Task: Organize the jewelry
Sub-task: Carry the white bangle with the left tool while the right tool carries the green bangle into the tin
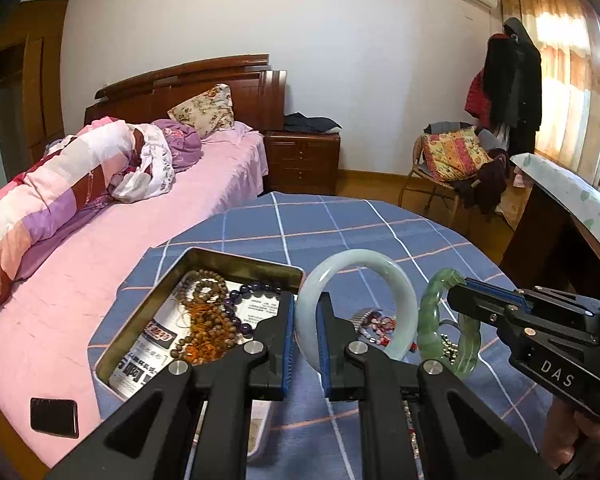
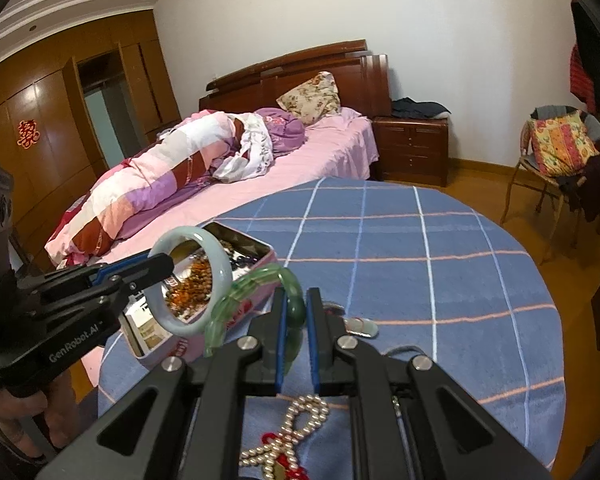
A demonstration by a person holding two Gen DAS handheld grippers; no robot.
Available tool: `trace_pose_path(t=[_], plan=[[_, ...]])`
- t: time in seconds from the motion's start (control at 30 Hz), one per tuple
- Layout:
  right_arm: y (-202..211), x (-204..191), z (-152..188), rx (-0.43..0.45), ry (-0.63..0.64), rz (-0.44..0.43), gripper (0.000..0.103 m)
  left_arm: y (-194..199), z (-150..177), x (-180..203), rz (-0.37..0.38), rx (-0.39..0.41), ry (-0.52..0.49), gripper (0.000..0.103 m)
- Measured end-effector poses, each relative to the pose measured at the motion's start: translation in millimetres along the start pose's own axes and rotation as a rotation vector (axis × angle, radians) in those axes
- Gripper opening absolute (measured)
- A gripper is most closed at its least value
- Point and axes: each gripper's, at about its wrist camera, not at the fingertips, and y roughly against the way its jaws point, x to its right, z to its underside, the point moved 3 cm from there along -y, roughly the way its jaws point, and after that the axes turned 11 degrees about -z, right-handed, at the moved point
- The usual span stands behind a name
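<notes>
Pearl strand (image 2: 288, 436) half behind claw (image 2: 296, 320)

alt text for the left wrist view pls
The left gripper holds a pale jade bangle upright above a blue checked tablecloth, beside an open metal tin of wooden bead strands. At right, the right gripper holds a ridged green bangle.

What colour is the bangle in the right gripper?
Translucent green, ridged bangle; clearest in the right wrist view, clamped in the right gripper.
</notes>
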Motion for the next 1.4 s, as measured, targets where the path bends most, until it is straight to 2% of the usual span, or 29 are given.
trace_pose_path(t=[0.5,0.93,1.03,1.4], plan=[[-36.1,-41.7,-22.1,-0.047,0.098,-0.051,0.012,-3.5,0.3,-46.5,-0.071,-0.017,0.079,0.01],[-71.6,-79.9,-25.4,-0.106,0.175,-0.089,0.012,-17.3,7.2,-94.3,-0.151,-0.053,0.159,0.01],[-81.9,-86.1,-23.4,-0.125,0.187,-0.09,0.012,-23.5,12.0,-101.1,-0.174,-0.07,0.164,0.01],[-115.7,-92.6,-2.9,-0.217,0.196,-0.082,0.012,-44.4,26.8,-106.6,-0.181,-0.135,0.152,0.01]])
